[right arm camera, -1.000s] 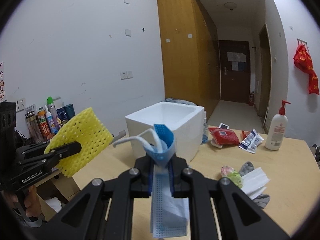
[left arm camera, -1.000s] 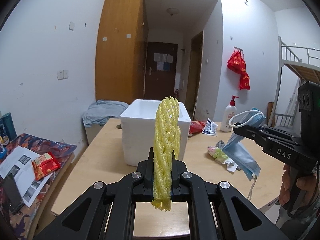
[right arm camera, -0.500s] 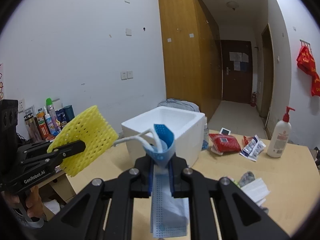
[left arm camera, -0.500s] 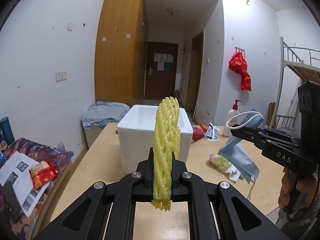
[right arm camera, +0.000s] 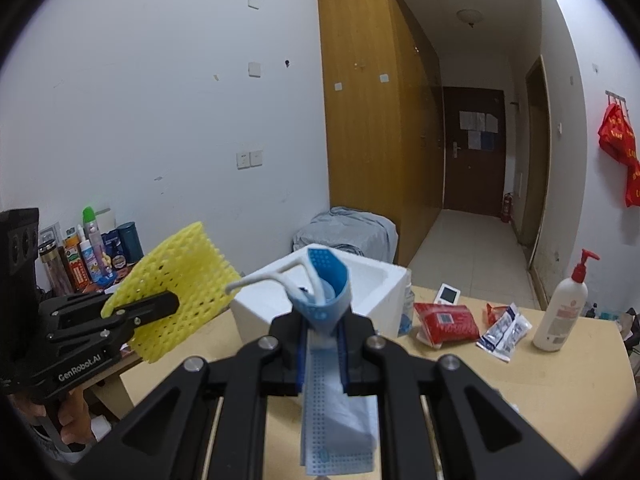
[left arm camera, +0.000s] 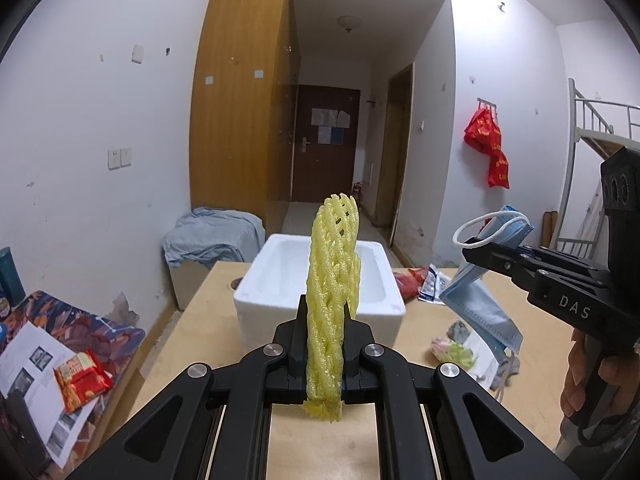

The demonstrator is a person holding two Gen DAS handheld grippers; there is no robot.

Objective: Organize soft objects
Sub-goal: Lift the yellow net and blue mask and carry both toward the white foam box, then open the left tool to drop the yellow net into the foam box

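Note:
My left gripper (left arm camera: 325, 334) is shut on a yellow foam net sleeve (left arm camera: 332, 280) that stands upright between the fingers; it also shows in the right wrist view (right arm camera: 176, 296). My right gripper (right arm camera: 322, 332) is shut on a blue face mask (right arm camera: 332, 400), seen hanging in the left wrist view (left arm camera: 480, 304). A white foam box (left arm camera: 320, 280) stands open on the wooden table (left arm camera: 192, 344), just ahead of both grippers and below them. It also shows in the right wrist view (right arm camera: 384, 284).
A small pile of soft items (left arm camera: 460, 344) lies on the table right of the box. A red packet (right arm camera: 446, 322), wrapped sachets (right arm camera: 504, 330) and a pump bottle (right arm camera: 562, 312) stand further back. A side table with bottles (right arm camera: 100, 256) and snack packet (left arm camera: 80, 376) is at left.
Both grippers have moved up and toward the foam box while holding their items; the box interior now shows more from above.

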